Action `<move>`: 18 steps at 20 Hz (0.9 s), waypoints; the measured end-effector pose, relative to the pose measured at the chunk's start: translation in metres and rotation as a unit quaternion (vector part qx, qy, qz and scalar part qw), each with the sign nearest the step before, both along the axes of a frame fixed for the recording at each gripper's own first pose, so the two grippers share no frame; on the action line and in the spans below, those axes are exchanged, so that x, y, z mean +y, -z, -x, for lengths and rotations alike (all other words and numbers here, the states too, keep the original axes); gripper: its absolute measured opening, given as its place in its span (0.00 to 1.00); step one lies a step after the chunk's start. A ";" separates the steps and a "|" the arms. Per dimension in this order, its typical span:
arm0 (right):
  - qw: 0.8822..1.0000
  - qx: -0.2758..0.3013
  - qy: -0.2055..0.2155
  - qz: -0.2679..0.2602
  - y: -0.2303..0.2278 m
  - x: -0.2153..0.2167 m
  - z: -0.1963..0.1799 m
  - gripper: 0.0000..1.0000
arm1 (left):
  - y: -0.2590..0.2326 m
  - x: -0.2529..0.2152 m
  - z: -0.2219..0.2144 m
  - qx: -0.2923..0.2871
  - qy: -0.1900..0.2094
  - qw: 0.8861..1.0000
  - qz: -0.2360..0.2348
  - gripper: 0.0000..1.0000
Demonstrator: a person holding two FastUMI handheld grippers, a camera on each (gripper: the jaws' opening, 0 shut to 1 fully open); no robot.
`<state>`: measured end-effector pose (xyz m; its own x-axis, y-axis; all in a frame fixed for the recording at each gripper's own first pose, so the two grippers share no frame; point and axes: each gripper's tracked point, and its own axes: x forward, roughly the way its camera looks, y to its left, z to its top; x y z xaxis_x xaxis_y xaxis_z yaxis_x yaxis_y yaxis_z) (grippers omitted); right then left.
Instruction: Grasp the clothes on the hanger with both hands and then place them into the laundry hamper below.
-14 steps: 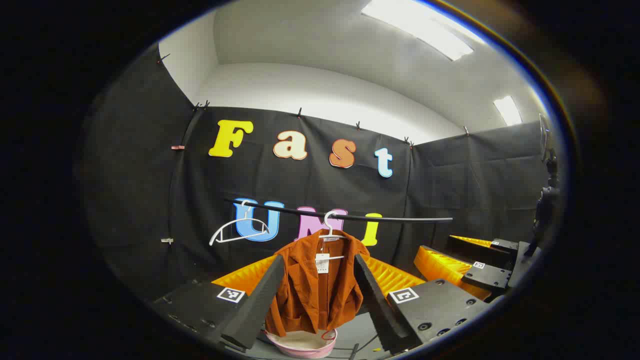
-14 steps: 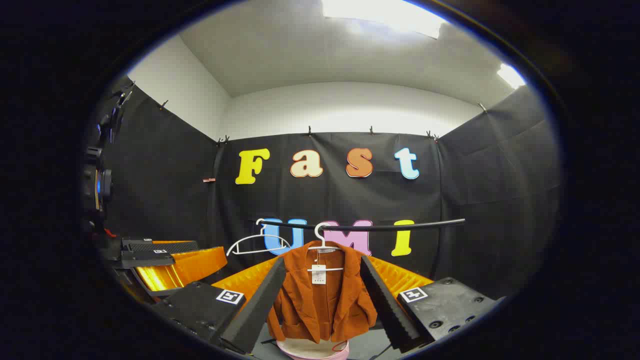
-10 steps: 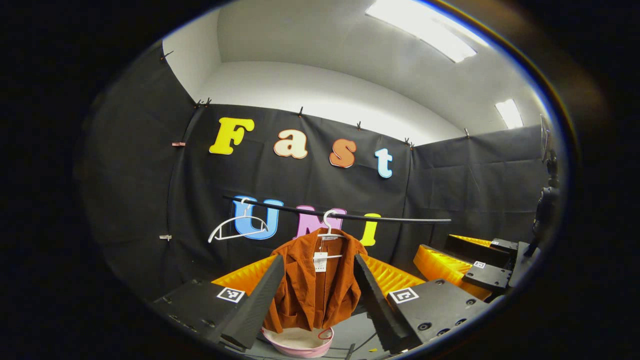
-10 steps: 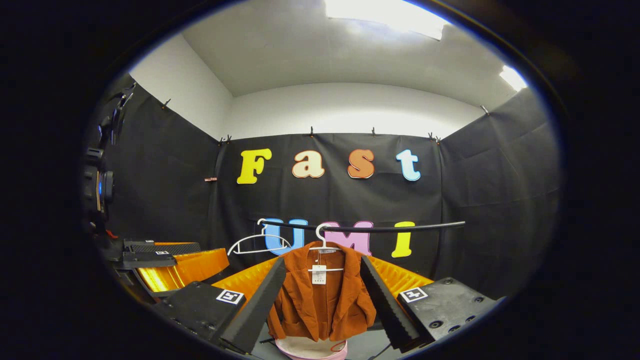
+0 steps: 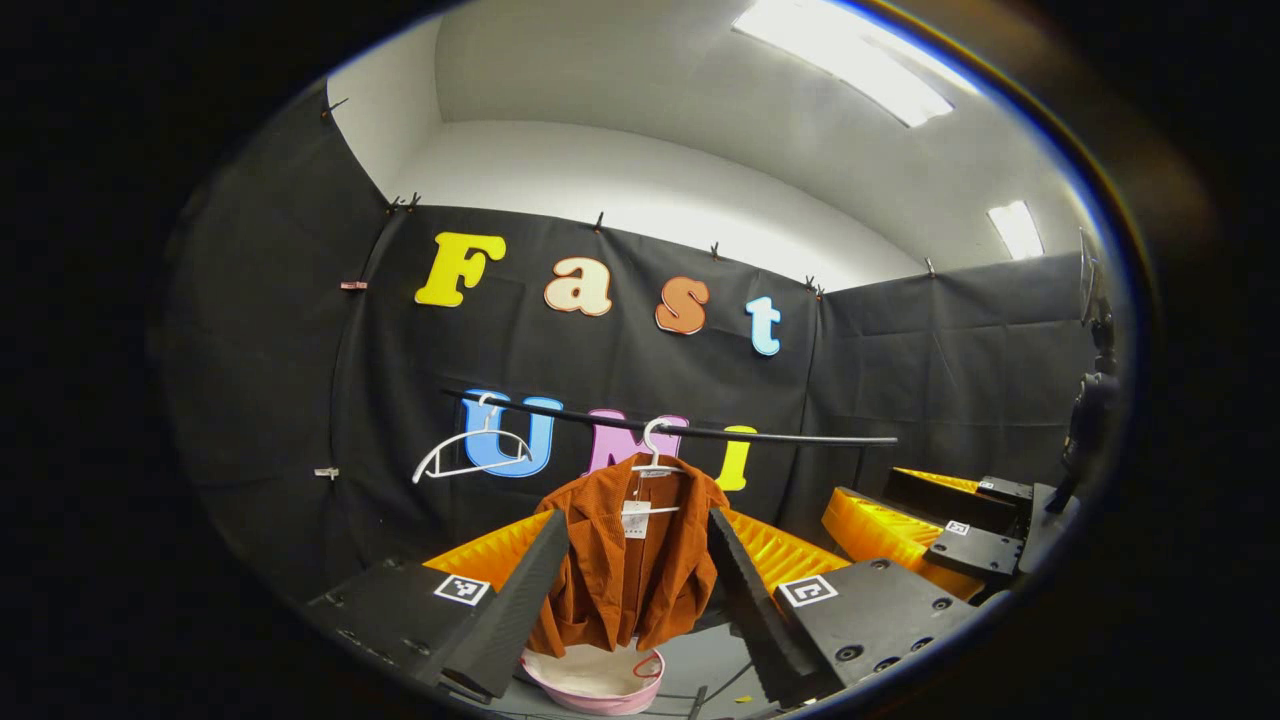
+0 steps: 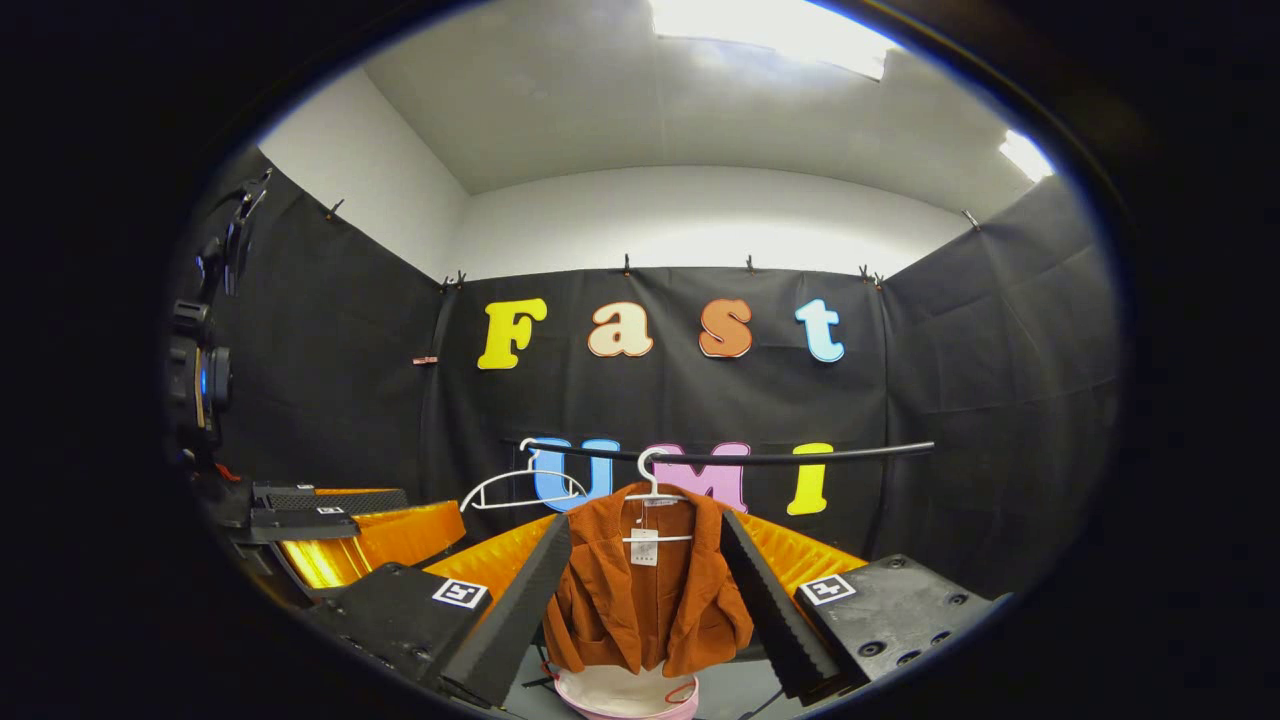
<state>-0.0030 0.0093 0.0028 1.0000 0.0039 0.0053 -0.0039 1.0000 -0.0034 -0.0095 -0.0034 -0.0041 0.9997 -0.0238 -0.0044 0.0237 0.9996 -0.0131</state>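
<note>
1. In the left gripper view, the left gripper [image 5: 635,585] is holding its two fingers [image 5: 515,600] spread wide apart, gripping nothing.
2. In the right gripper view, the right gripper [image 6: 645,590] is likewise keeping its fingers [image 6: 770,605] spread wide, with nothing pinched between them.
3. Each gripper is showing in the other's view: the right one is sitting at the right edge of the left gripper view, and the left one at the left edge of the right gripper view.
4. Beyond the fingertips, a rust-orange jacket [image 5: 628,570] [image 6: 645,600] is hanging in the gap between each pair of fingers, apart from them.
5. A pink laundry hamper [image 5: 597,682] [image 6: 625,695] is sitting directly under the jacket's hem.
6. The jacket is hanging on a white hanger [image 5: 655,460] [image 6: 650,485], with a paper tag [image 5: 633,520] [image 6: 644,547] dangling at its collar.
7. The hanger is hooking over a black rail [image 5: 800,438] [image 6: 830,455].
8. An empty white hanger [image 5: 470,455] [image 6: 520,488] is hanging farther left along the rail.
</note>
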 end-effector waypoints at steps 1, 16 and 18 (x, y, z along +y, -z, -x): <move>1.000 0.000 0.000 0.000 0.000 0.001 -0.001 0.97 | 0.000 0.000 0.000 0.000 0.001 1.000 -0.001 0.89; 0.999 0.014 0.044 0.011 0.015 0.016 -0.004 0.96 | 0.011 0.021 -0.009 0.013 0.048 0.999 0.005 0.89; 0.998 0.018 0.050 0.016 0.021 0.021 -0.002 0.97 | 0.017 0.024 -0.008 0.019 0.054 0.998 0.007 0.89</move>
<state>-0.0012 0.0299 -0.0184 0.9949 -0.0959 -0.0297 0.0948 0.9948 -0.0373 -0.0018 0.0204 -0.0212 0.9905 -0.1312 -0.0422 0.1301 0.9911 -0.0298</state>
